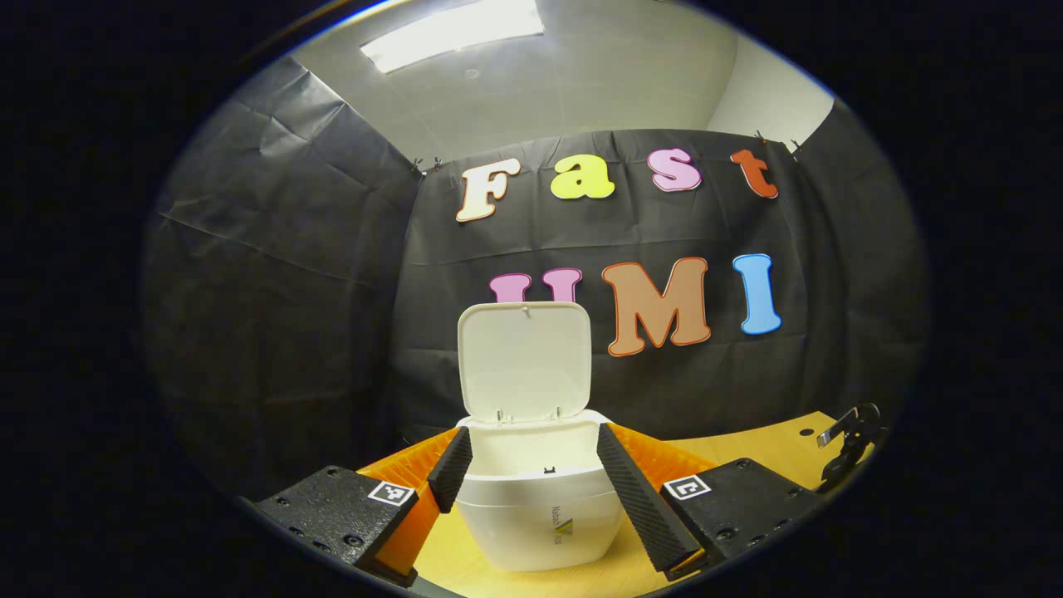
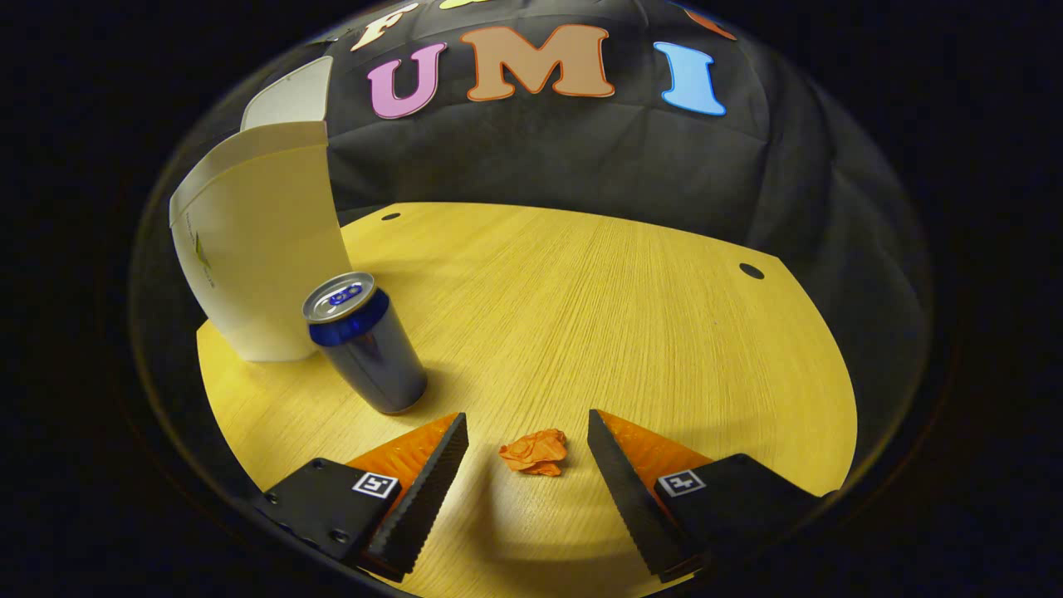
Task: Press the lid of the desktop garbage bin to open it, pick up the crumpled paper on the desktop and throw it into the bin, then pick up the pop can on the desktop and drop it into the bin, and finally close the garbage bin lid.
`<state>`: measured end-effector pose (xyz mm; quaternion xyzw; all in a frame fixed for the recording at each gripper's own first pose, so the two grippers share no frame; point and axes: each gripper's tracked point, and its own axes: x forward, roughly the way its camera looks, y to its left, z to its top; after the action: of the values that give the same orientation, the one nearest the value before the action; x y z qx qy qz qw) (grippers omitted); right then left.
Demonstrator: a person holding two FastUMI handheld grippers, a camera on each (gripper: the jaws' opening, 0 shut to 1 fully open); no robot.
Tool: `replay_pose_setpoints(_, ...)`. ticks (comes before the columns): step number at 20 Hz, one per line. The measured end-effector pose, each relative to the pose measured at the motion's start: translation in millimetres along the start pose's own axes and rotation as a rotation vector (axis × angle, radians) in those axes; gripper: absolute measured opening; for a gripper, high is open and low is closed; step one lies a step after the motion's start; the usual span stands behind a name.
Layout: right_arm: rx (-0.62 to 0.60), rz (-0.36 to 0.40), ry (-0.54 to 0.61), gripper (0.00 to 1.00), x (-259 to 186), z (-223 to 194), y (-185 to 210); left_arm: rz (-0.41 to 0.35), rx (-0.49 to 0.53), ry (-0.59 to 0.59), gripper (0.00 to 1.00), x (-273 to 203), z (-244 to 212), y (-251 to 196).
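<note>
The white desktop bin (image 1: 540, 507) stands on the wooden table with its lid (image 1: 525, 359) swung up and open. My left gripper (image 1: 533, 433) is open, its fingers framing the bin's top on either side; I cannot tell if they touch it. In the right gripper view, the crumpled orange paper (image 2: 534, 451) lies on the table between the open fingers of my right gripper (image 2: 527, 418), which do not touch it. A blue pop can (image 2: 365, 342) stands upright to the left of the paper, right in front of the bin (image 2: 257, 249).
The wooden table (image 2: 598, 307) stretches out beyond the paper up to the black cloth wall, with small dark holes (image 2: 751, 271) near its far edge. The other gripper (image 1: 849, 440) appears at the right edge of the left gripper view.
</note>
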<state>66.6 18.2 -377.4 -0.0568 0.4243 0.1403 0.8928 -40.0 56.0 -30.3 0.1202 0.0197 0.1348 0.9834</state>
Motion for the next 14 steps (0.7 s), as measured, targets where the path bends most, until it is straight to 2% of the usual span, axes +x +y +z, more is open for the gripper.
replay_pose_setpoints(1, -0.003, -0.001, 0.015, 0.96, 1, -4, -2, 0.006, 0.0, 0.001, 0.93, 0, -1, 2)
replay_pose_setpoints(2, -0.004, 0.002, 0.031, 0.88, 3, -6, -2, 0.012, 0.002, 0.002, 0.93, 0, -1, 4)
replay_pose_setpoints(5, -0.002, 0.009, 0.073, 0.76, 7, -14, 1, 0.027, 0.01, -0.003, 0.93, 0, 2, 9)
replay_pose_setpoints(6, 0.0, 0.011, 0.076, 0.62, 6, -14, 1, 0.03, 0.011, -0.002, 0.93, -1, 1, 10)
replay_pose_setpoints(7, 0.006, 0.017, 0.074, 0.58, 6, -13, 5, 0.032, 0.012, -0.001, 0.93, -1, 0, 11)
replay_pose_setpoints(9, 0.01, 0.023, 0.061, 0.33, 6, -9, 7, 0.038, 0.012, -0.005, 0.93, -2, 2, 14)
replay_pose_setpoints(10, 0.005, 0.016, 0.053, 0.31, 4, -6, 6, 0.041, 0.013, -0.007, 0.93, -4, 2, 15)
replay_pose_setpoints(11, -0.001, 0.012, 0.043, 0.23, 3, -3, 5, 0.043, 0.014, -0.009, 0.93, -5, 4, 16)
replay_pose_setpoints(14, -0.003, 0.012, 0.009, 0.18, -5, 12, 5, 0.049, 0.016, -0.012, 0.93, -8, 4, 20)
